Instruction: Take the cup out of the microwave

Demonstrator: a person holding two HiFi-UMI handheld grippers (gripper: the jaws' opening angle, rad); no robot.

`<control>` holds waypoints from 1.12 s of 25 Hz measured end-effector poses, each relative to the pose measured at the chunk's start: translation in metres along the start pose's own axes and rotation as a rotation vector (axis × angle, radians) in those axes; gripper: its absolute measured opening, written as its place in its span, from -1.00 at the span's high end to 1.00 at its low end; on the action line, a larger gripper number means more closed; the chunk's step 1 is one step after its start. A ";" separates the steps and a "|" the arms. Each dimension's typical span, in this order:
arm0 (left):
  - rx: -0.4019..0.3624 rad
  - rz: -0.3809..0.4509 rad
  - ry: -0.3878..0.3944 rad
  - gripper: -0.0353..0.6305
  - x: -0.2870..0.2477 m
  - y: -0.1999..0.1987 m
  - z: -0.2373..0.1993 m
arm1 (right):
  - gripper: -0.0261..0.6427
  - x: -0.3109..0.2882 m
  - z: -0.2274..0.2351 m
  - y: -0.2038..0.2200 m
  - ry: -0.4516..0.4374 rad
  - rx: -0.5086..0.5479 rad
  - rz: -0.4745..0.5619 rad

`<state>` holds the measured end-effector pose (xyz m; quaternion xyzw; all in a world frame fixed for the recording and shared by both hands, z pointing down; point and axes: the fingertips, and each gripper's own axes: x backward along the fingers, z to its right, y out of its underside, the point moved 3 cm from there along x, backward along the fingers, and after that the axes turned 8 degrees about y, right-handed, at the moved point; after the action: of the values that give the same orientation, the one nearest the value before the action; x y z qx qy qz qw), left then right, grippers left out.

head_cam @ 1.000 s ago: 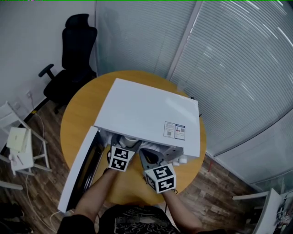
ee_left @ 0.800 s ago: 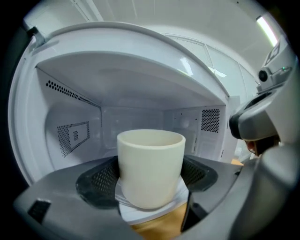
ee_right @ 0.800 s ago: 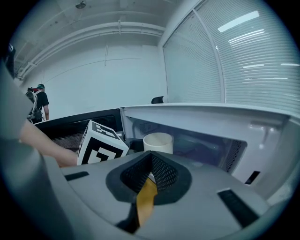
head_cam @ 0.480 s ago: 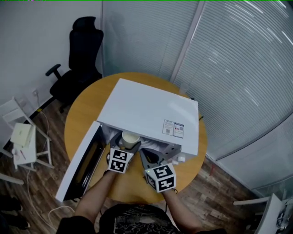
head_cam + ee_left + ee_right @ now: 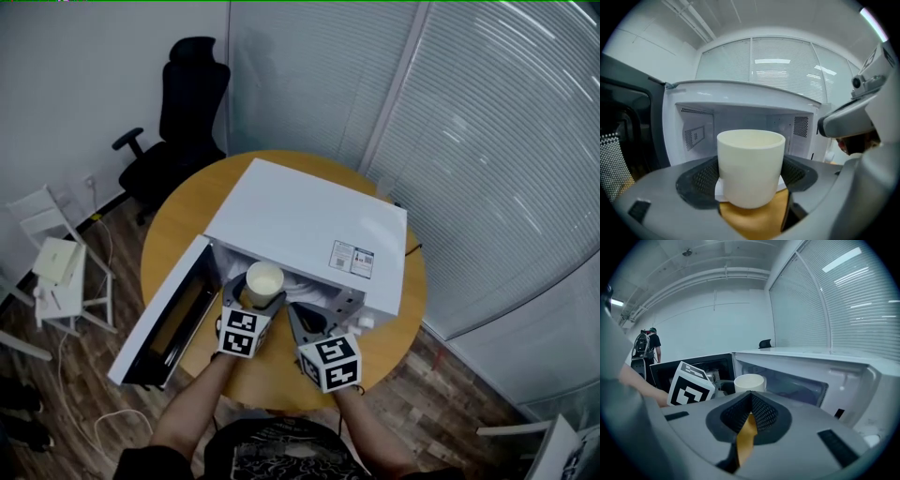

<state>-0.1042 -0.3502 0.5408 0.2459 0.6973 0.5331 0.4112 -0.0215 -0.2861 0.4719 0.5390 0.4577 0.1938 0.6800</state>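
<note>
A cream cup [image 5: 263, 281] stands upright between the jaws of my left gripper [image 5: 255, 292], which is shut on it just outside the mouth of the white microwave [image 5: 309, 234]. In the left gripper view the cup [image 5: 750, 166] fills the middle, with the empty microwave cavity [image 5: 740, 126] behind it and the wooden table below. My right gripper [image 5: 309, 323] hovers beside it to the right, shut with nothing in it; in its view the cup [image 5: 749, 382] shows just ahead.
The microwave door [image 5: 164, 314] hangs wide open to the left. The round wooden table [image 5: 178, 225] holds the microwave. A black office chair [image 5: 183, 112] stands behind, a white stool [image 5: 56, 267] at left, glass walls with blinds at right.
My left gripper has drawn the cup back out of the microwave cavity toward me; the cup was hidden inside a second ago and now shows fully in front of the opening.
</note>
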 end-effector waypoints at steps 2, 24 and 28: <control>0.003 -0.001 -0.015 -0.35 0.006 0.000 0.003 | 0.88 0.003 0.000 0.000 -0.013 0.001 0.005; 0.056 0.038 -0.159 -0.35 0.084 -0.004 0.034 | 0.88 0.031 -0.024 0.005 -0.137 0.012 0.043; 0.081 0.048 -0.194 -0.35 0.101 -0.001 0.041 | 0.88 0.039 -0.030 0.009 -0.160 0.018 0.046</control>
<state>-0.1245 -0.2498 0.5048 0.3293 0.6691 0.4878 0.4537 -0.0244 -0.2371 0.4637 0.5694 0.3910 0.1613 0.7049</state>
